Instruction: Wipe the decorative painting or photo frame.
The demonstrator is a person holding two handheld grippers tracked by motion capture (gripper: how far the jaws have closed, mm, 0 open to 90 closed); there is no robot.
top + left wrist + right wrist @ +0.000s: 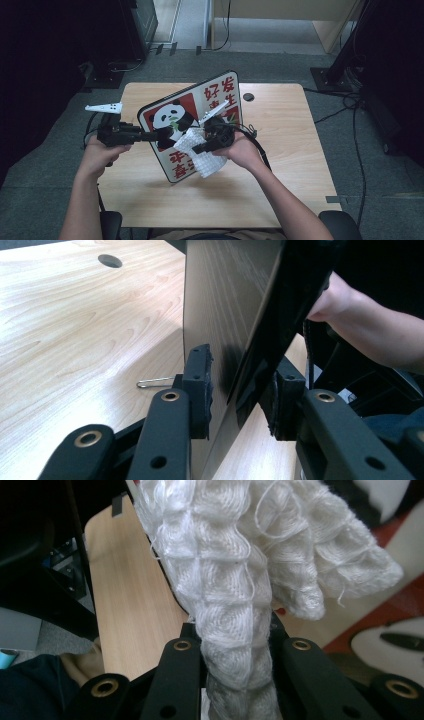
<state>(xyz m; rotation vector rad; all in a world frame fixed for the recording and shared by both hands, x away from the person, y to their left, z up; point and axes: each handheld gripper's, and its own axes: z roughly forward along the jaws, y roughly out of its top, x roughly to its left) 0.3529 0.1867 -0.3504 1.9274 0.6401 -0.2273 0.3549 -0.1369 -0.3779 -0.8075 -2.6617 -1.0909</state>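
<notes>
Nearest the person, the right gripper [235, 645] is clenching a white waffle-knit cloth [250, 575], soft, light and floppy, bunching against the face of the panda sign board [192, 122]. The left gripper [240, 390] is pinching that board's left edge, holding it tilted above the wooden table [280, 185]. The board is looking thin, stiff and smooth, so an edge grip is probably suiting it best.
</notes>
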